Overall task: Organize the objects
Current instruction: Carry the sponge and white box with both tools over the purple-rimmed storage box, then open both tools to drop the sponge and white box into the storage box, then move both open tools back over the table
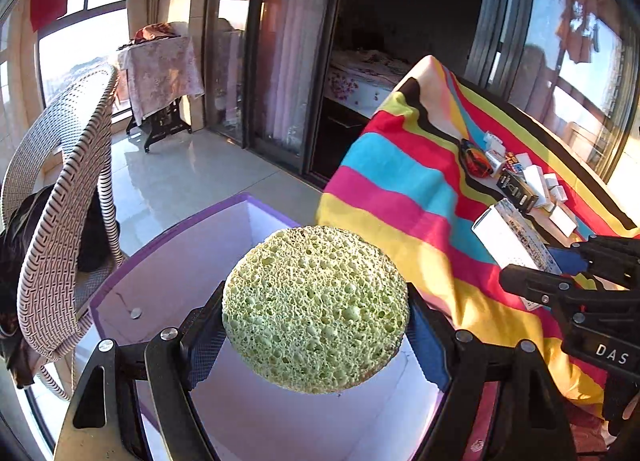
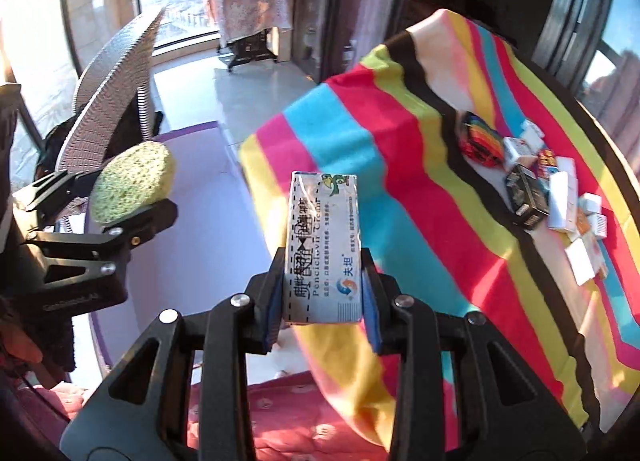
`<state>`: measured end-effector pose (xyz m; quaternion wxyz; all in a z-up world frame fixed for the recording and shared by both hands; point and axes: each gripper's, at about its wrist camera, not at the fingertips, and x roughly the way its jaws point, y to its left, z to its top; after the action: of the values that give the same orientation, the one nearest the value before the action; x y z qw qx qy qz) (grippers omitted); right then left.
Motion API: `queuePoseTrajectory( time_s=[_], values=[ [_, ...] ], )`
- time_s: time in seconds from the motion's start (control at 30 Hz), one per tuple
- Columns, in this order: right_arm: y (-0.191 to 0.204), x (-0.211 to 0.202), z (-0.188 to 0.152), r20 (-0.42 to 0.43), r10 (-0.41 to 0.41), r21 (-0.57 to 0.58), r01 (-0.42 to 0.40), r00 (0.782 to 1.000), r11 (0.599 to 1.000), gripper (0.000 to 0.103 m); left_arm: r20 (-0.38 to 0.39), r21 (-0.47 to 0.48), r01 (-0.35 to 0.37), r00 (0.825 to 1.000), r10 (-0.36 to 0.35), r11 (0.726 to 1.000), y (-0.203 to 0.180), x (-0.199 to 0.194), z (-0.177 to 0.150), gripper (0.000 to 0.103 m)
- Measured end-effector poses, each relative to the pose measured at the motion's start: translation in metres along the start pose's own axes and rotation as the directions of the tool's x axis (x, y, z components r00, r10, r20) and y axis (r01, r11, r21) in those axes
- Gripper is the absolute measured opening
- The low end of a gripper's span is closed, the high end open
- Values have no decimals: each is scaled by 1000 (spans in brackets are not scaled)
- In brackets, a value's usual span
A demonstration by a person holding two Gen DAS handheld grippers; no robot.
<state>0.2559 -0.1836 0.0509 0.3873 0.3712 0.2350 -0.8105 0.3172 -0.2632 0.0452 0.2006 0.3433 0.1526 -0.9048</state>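
Note:
My left gripper (image 1: 316, 325) is shut on a round green sponge (image 1: 316, 309) and holds it above an open purple-rimmed box (image 1: 168, 261). The sponge also shows in the right wrist view (image 2: 132, 183), gripped at the left. My right gripper (image 2: 322, 293) is shut on a white cream box (image 2: 324, 245) with printed text, held upright near the edge of the striped cloth (image 2: 400, 165). That box also shows in the left wrist view (image 1: 508, 241), at the right. A pile of small boxes (image 2: 560, 197) lies on the cloth at the far right.
A woven wicker chair (image 1: 68, 197) stands left of the purple box. The striped cloth (image 1: 400, 181) covers a raised surface on the right. A covered table (image 1: 160, 73) stands by the window beyond a tiled floor. A pink patterned fabric (image 2: 300, 413) lies below the right gripper.

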Motion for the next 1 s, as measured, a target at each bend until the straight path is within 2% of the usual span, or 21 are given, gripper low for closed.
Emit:
queuePoseTrajectory(
  time_s=[0.1,0.27,0.4,0.53,0.57,0.6,0.63,0.7,0.77,0.87,0.93,1.0],
  values=[
    [26,10,7,-18,65,-46,-65,998,997,37,-15,-36,-56,998,55,998,23,3,-4,81],
    [51,25,8,-47,126,-84,-130,991,988,37,-27,-73,-102,995,101,992,42,10,-9,81],
    [51,38,3,-94,200,-36,-204,975,978,37,-39,-52,-129,991,127,990,41,16,-13,82],
    [57,51,-3,-131,239,-11,-242,962,970,38,-88,-108,-164,984,155,981,45,27,-12,84],
    [57,53,-3,-137,250,-3,-253,958,968,40,-100,-119,-176,981,164,977,47,30,-12,84],
    [57,54,-3,-140,259,11,-260,956,966,51,-108,-127,-184,979,171,975,48,31,-12,84],
    [54,54,-3,-138,267,25,-267,954,964,66,-110,-131,-189,978,175,973,54,27,-14,84],
    [45,50,-5,-113,275,55,-271,955,961,76,-111,-144,-198,977,183,970,56,25,-13,85],
    [34,46,-5,-94,272,86,-264,958,961,76,-98,-161,-182,981,168,970,52,23,-10,85],
    [11,40,-8,-64,240,136,-230,969,964,76,-79,-157,-122,991,111,980,32,24,0,86],
    [-9,33,-13,-44,169,159,-160,985,974,76,-72,-111,-71,995,63,991,6,28,7,86],
    [-35,27,-21,-38,65,181,-57,997,982,77,-81,-40,-7,997,4,999,-29,34,15,86]
  ],
)
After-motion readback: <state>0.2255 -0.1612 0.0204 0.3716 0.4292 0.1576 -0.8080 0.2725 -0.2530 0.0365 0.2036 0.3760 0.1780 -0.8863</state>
